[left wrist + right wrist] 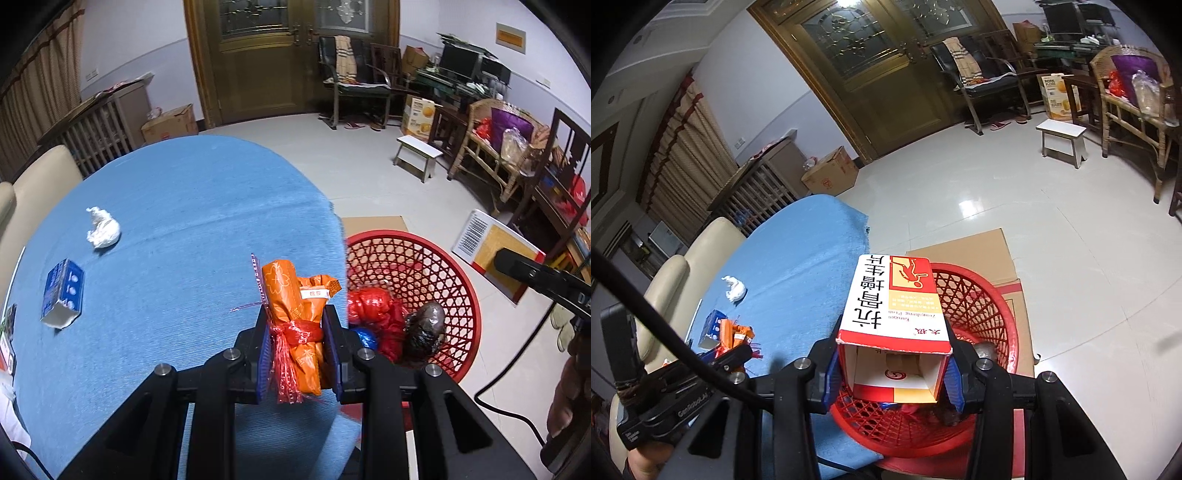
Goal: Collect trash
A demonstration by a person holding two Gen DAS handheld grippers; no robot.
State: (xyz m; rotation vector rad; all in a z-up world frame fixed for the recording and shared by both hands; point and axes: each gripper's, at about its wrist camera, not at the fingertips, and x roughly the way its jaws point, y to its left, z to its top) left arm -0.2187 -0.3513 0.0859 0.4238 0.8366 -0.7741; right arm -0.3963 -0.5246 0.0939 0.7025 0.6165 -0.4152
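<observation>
**Black linkage grippers with blue pads**

The left gripper (300, 354) is built of matt black linkage bars joined by round silver pivot pins, and its two fingers are lined with ribbed blue pads (263, 363). The right gripper (892, 373) is made the same way, with smoother blue pads (953, 384). White lettering is printed on the black housings. A black cable (665, 328) is run across the left unit, whose handle is wrapped with dark cord.

Woven blue tablecloth (177, 206), red plastic basket (436, 258)
</observation>
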